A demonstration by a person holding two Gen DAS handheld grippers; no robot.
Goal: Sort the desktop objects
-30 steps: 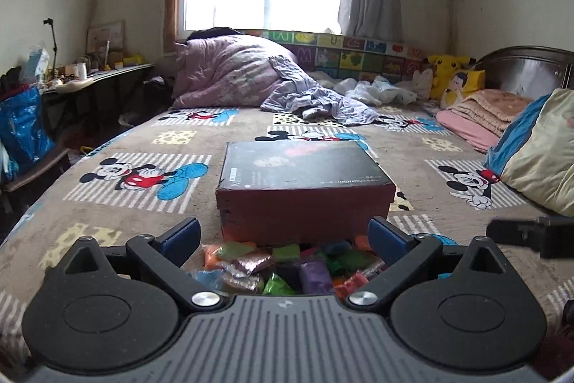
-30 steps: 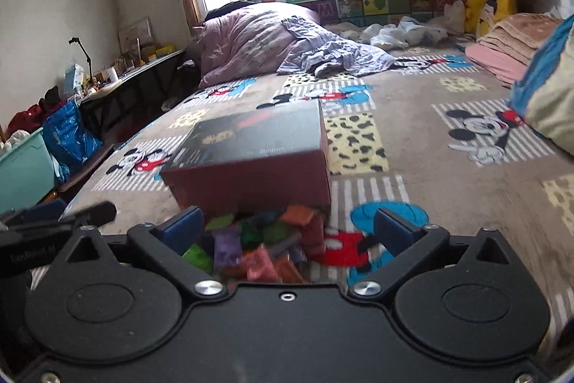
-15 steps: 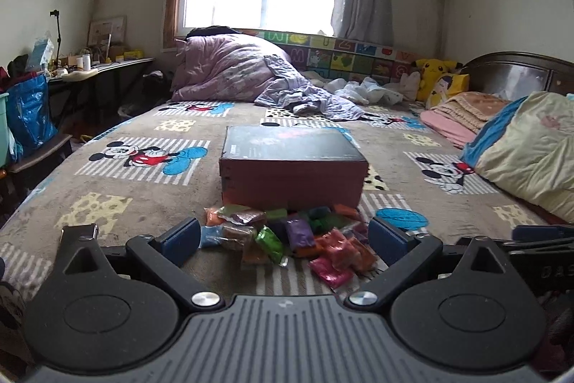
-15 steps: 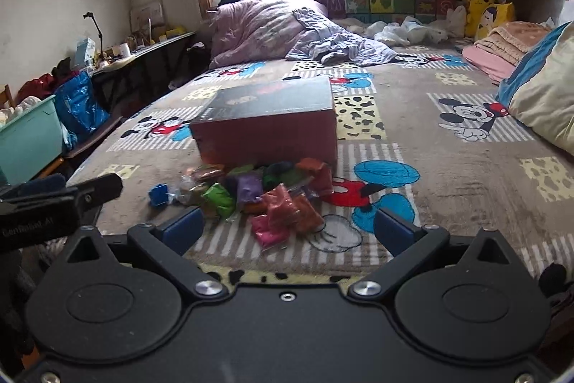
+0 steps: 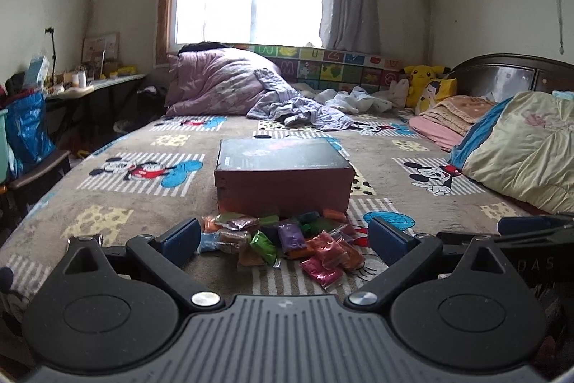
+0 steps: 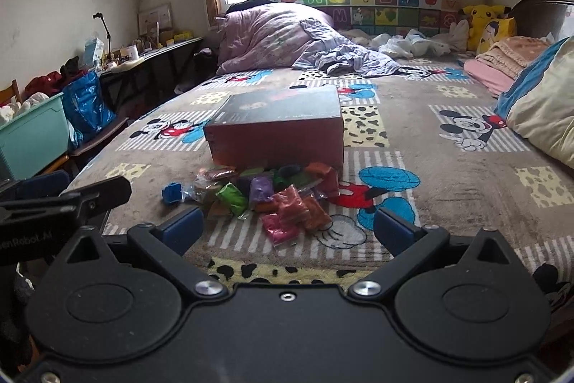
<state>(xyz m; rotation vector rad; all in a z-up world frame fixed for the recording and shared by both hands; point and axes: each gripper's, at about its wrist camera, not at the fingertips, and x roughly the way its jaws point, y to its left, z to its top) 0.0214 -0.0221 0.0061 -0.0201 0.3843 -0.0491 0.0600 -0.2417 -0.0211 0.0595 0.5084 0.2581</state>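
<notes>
A heap of small coloured clay packets [image 5: 283, 241] lies on the Mickey Mouse bedspread, just in front of a closed red box with a dark lid [image 5: 281, 178]. In the right wrist view the heap [image 6: 272, 196] and the box [image 6: 276, 128] show too, with a loose blue piece [image 6: 171, 193] to the heap's left. My left gripper [image 5: 283, 237] is open and empty, hovering short of the heap. My right gripper [image 6: 287, 227] is open and empty, also short of it. Each gripper shows at the edge of the other's view.
A purple quilt [image 5: 222, 83] and crumpled clothes lie at the far end of the bed. Folded blankets and a cream pillow [image 5: 520, 149] line the right side. A turquoise bin [image 6: 32, 135] and a blue bag [image 6: 86, 106] stand off the left edge.
Both grippers have pulled back and up from the heap; the packets and box look smaller and farther away. Both stay open.
</notes>
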